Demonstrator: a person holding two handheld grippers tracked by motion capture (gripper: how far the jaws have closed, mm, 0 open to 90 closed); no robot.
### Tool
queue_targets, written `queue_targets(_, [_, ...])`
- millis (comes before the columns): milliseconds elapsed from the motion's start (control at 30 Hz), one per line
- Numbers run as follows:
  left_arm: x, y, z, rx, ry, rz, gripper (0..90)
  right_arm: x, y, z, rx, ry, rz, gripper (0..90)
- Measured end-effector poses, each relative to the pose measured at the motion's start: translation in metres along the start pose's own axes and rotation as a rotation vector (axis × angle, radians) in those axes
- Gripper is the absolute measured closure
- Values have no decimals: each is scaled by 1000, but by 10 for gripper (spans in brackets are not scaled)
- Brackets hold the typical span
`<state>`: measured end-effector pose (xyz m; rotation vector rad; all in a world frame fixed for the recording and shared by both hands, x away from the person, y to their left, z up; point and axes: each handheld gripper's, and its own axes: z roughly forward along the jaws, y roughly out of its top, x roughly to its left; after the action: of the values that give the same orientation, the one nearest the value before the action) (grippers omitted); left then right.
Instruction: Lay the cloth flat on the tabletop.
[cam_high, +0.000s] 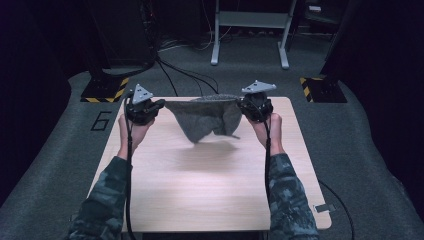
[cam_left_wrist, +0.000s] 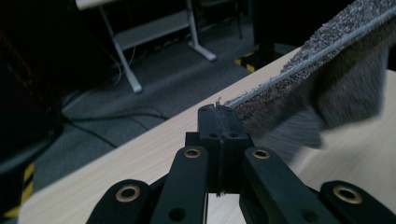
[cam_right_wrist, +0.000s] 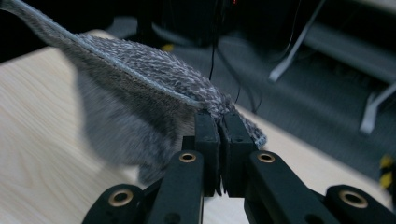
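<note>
A grey towel (cam_high: 205, 116) hangs in the air over the far half of the wooden table (cam_high: 210, 185), stretched by its top edge between both grippers. My left gripper (cam_high: 156, 105) is shut on the towel's left corner, and my right gripper (cam_high: 240, 104) is shut on its right corner. In the left gripper view the closed jaws pinch the hemmed corner of the towel (cam_left_wrist: 327, 74) at my left gripper (cam_left_wrist: 218, 109). In the right gripper view the towel (cam_right_wrist: 135, 93) drapes leftward from my right gripper (cam_right_wrist: 219, 116). The towel's lower part sags and looks blurred.
Grey carpet (cam_high: 350, 130) surrounds the table. A white metal frame (cam_high: 250, 30) stands beyond the far edge, with black cables (cam_high: 175, 70) on the floor. Yellow-black striped floor plates (cam_high: 105, 90) lie at the far left and right. The near half of the tabletop is bare.
</note>
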<state>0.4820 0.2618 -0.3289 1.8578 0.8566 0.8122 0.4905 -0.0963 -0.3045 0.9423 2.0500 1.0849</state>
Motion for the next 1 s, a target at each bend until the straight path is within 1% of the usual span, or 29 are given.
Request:
queue_targets(33, [-5,-4,-9,-6,-4,22,900,4,0,-10,-12,4,-9,872])
queue_targets(67, [-10,-12,-16,-12,-9,37,900,9,-5,-20,-30,19,-13,869])
queue_targets(100, [-16,-23,-22,-5,-26,43,899,16,-14,-27,-27,37,-15,866])
queue_targets(133, [-23,-40,-26,11,-46,45,899,24,-26,-31,-13,45,-37,863])
queue_targets(167, [-28,-51,-28,27,-59,43,899,35,-46,-33,19,60,-57,860])
queue_targets(200, [-34,-67,-29,58,-79,55,899,40,-59,-32,45,74,-67,858])
queue_targets(233, [-42,-83,-30,83,-93,55,898,48,-77,-30,81,88,-85,856])
queue_targets(267, [-49,-99,-30,109,-111,53,898,55,-95,-27,119,94,-92,854])
queue_targets(300, [-56,-113,-30,142,-131,54,897,62,-113,-24,155,104,-87,853])
queue_targets(333, [-63,-127,-29,169,-151,47,897,67,-129,-22,182,132,-77,852])
queue_targets(367, [-69,-139,-29,194,-170,42,897,74,-145,-19,216,140,-50,849])
queue_targets(400, [-76,-152,-29,210,-193,21,896,78,-158,-17,240,151,-49,846])
queue_targets(433, [-79,-159,-29,231,-205,22,896,82,-172,-15,269,169,-38,839])
queue_targets(467, [-84,-168,-31,246,-223,14,895,84,-179,-14,282,174,-25,832])
queue_targets(500, [-85,-173,-32,252,-236,3,894,86,-188,-15,301,188,-19,826])
queue_targets(567, [-89,-183,-34,269,-253,-16,889,88,-195,-19,302,205,20,798])
queue_targets(600, [-90,-187,-36,272,-264,-37,883,88,-198,-21,299,219,34,766])
queue_targets(633, [-89,-189,-38,284,-292,-46,876,88,-201,-25,301,225,52,730])
queue_targets(667, [-90,-191,-40,285,-296,-54,843,87,-204,-28,299,233,60,700])
queue_targets(733, [-90,-191,-46,295,-316,-69,733,82,-209,-35,291,248,97,614])
queue_targets(767, [-90,-189,-48,310,-318,-68,666,80,-211,-39,284,255,124,582])
queue_targets(800, [-89,-188,-50,308,-303,-78,591,75,-214,-43,270,265,137,545])
queue_targets(833, [-86,-185,-53,309,-297,-86,534,71,-215,-46,255,265,155,502])
queue_targets(867, [-84,-183,-54,301,-282,-85,485,66,-215,-49,246,255,180,456])
queue_targets(900, [-81,-180,-55,297,-273,-87,452,64,-215,-49,236,249,188,438])
queue_targets(933, [-77,-176,-54,290,-255,-88,399,61,-214,-49,225,240,194,406])
queue_targets(967, [-75,-173,-52,282,-242,-105,366,57,-212,-48,213,226,204,350])
queue_targets(1000, [-71,-169,-48,279,-227,-99,342,56,-210,-46,213,213,215,320])
